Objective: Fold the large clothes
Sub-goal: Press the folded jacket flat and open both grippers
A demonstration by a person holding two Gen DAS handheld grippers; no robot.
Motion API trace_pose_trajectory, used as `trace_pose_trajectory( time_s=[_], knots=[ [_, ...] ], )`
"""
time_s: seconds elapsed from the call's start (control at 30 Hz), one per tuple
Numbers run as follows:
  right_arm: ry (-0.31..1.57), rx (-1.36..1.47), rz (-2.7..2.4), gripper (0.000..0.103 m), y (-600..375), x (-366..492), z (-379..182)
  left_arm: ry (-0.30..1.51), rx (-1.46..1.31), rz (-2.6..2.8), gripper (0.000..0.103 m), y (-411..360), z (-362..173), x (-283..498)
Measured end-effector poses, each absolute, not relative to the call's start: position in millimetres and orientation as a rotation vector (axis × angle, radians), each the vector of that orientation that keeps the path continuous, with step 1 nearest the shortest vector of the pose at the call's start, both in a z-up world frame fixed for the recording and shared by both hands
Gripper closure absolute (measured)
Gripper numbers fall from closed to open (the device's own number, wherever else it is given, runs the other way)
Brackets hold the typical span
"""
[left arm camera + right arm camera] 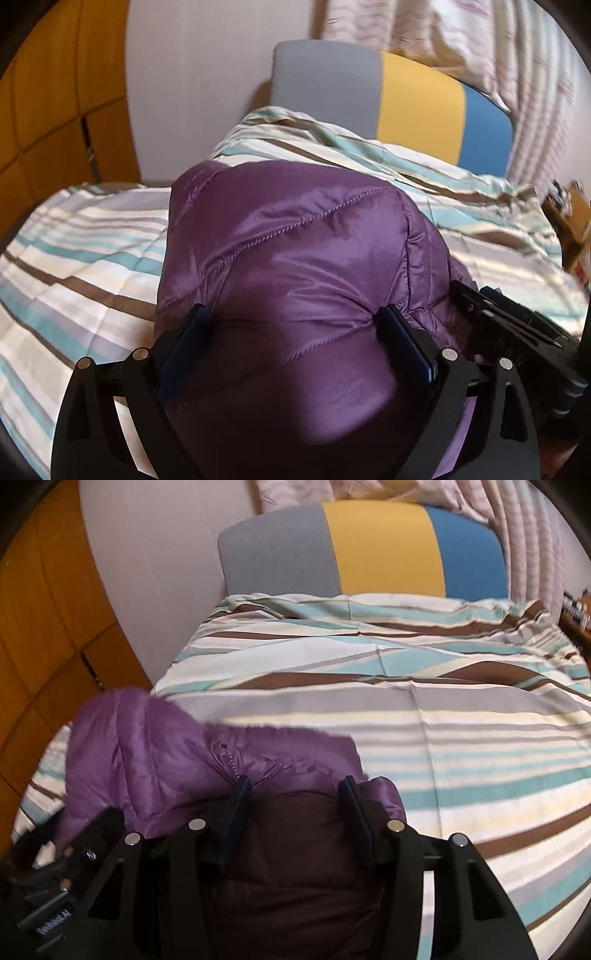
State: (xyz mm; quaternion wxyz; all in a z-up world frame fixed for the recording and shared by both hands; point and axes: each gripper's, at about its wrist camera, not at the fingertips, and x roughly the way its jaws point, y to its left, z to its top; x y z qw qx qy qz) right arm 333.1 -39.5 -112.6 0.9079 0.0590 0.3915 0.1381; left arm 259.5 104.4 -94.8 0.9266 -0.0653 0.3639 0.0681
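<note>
A purple quilted puffer jacket (295, 251) is bunched up over the striped bedspread (81, 251). My left gripper (295, 317) is clamped on a thick fold of the jacket, which bulges between its two blue-padded fingers (192, 332). My right gripper (295, 786) also grips a thick dark-shaded fold of the same jacket (147, 746), lifted above the bedspread (461, 716). The right gripper body shows at the right edge of the left wrist view (509, 325). The left gripper body shows at the lower left of the right wrist view (62, 893).
A headboard with grey, yellow and blue panels (380, 546) stands at the far end of the bed. A white wall (155, 572) and orange wooden cabinets (37, 627) are to the left. Patterned curtains (498, 48) hang at the right. A shelf with small items (576, 609) is far right.
</note>
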Motion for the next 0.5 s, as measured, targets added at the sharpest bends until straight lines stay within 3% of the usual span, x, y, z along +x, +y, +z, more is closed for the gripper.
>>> trace_pose_trajectory(
  time_s=[0.13, 0.5],
  knots=[
    [0.752, 0.11, 0.249, 0.054, -37, 320, -129, 0.76, -0.135, 0.138, 0.003, 106, -104, 263],
    [0.822, 0.122, 0.302, 0.051, -33, 349, -143, 0.814, -0.159, 0.172, 0.003, 109, -118, 279]
  ],
)
